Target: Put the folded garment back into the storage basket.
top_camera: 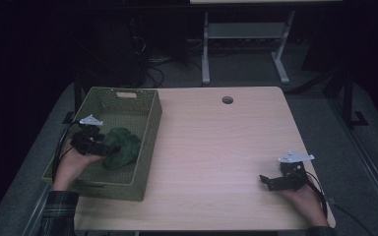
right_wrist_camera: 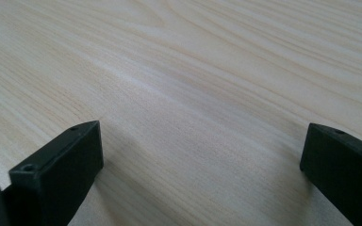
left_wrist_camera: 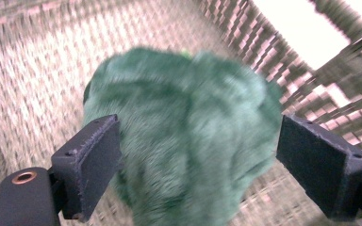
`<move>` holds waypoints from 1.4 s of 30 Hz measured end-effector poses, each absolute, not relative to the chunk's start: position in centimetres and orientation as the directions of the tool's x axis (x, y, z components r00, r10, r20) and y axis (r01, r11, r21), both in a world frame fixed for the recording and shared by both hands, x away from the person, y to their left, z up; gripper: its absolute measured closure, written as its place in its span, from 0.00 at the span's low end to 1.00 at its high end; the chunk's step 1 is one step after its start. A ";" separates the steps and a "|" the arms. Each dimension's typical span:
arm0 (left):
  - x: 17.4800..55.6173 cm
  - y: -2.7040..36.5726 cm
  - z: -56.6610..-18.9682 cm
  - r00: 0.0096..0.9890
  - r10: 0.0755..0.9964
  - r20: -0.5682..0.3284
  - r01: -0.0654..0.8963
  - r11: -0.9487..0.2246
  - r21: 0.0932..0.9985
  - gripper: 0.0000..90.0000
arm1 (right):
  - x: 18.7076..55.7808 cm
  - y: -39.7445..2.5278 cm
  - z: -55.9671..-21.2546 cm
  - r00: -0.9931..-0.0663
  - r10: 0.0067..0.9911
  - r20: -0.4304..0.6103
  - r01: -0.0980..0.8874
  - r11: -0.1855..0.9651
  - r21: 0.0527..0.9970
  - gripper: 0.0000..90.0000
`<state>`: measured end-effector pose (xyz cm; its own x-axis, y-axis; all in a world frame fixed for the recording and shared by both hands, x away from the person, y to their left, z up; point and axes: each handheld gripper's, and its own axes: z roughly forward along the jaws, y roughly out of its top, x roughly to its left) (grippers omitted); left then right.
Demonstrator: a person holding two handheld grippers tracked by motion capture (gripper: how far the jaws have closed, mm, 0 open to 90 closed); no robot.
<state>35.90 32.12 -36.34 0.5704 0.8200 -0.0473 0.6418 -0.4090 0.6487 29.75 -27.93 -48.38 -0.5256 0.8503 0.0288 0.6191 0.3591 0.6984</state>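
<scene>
The left gripper (top_camera: 109, 147) is down inside the woven basket (top_camera: 150, 129), its 2 jaws spread wide on either side of the green cloth (top_camera: 122, 146) bunched on the basket floor near the right wall. The basket sits at the table's (top_camera: 216, 147) left edge. The right gripper (top_camera: 268, 181), jaws parted with nothing between them, rests low by the front right corner, with bare wood ahead.

The high view is dim, its surroundings nearly black, with the wooden surface (top_camera: 216, 147) lit softly. The left gripper view is motion-blurred and overexposed top right; the right gripper view is bright and sharp.
</scene>
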 end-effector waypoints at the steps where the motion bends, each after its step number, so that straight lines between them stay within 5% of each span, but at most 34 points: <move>1: 35.8 31.9 -36.0 0.574 0.817 -0.051 0.635 -0.405 0.658 0.15 | 29.8 -27.9 -48.4 -0.526 0.850 0.029 0.619 0.359 0.698 0.00; 22: 34.8 22.7 -32.3 0.700 0.711 -0.070 0.496 -0.412 0.764 0.16 | 29.8 -27.9 -48.4 -0.525 0.850 0.029 0.619 0.359 0.699 0.00; 42: 34.1 12.4 -35.3 0.798 0.598 -0.072 0.420 -0.468 0.777 0.16 | 29.8 -27.9 -48.4 -0.525 0.850 0.029 0.619 0.358 0.699 0.00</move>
<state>34.09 12.39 -35.26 0.7983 0.5980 -0.0717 0.4203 -0.4679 0.7774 29.76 -27.93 -48.39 -0.5252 0.8505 0.0293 0.6190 0.3582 0.6990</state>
